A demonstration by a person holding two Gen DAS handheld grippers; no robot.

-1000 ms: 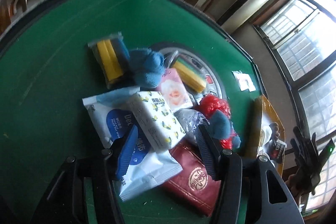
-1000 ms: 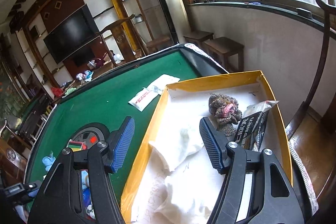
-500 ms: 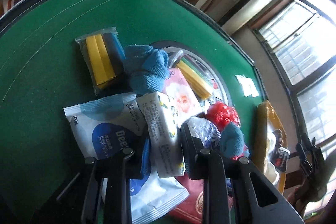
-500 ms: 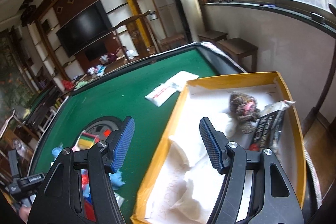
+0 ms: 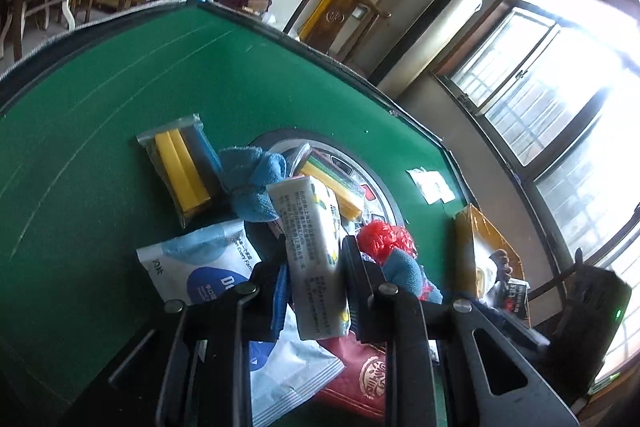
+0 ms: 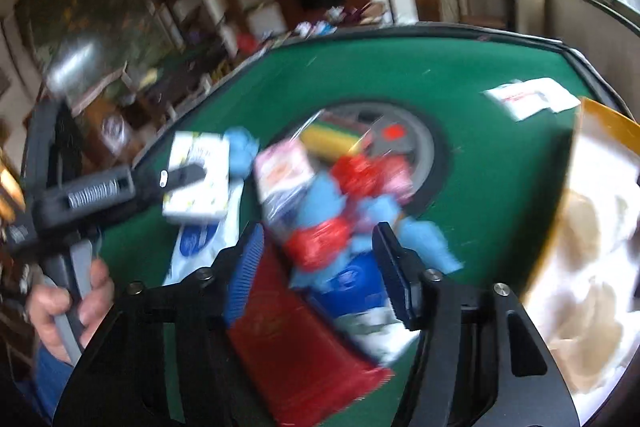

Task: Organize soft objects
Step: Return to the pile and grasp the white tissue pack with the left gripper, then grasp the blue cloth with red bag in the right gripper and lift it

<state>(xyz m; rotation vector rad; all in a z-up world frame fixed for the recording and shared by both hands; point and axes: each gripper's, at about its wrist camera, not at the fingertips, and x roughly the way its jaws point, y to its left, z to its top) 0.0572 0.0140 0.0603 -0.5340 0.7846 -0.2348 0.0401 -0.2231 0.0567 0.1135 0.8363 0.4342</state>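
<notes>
Left wrist view: left gripper [image 5: 314, 287] clamping white tissue pack [image 5: 312, 243] across narrow sides, lifting end above pile on green table [image 5: 100, 99]; pack looking light, squashy, film likely slippery

Right wrist view, blurred: right gripper [image 6: 320, 271] closing, nothing between jaws yet, hovering over red-blue soft bundle [image 6: 340, 211]; yellow box [image 6: 600, 131] lying just right

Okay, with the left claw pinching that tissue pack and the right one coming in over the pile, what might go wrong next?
1. The left claw grips the tissue pack near one end, so the soft pack may sag or slip out when carried.
2. The right claw is closing over the red and blue bundle, which lies tangled with the other packets; it may drag neighbours along.
3. Both claws work the same pile, so they might bump each other.
</notes>
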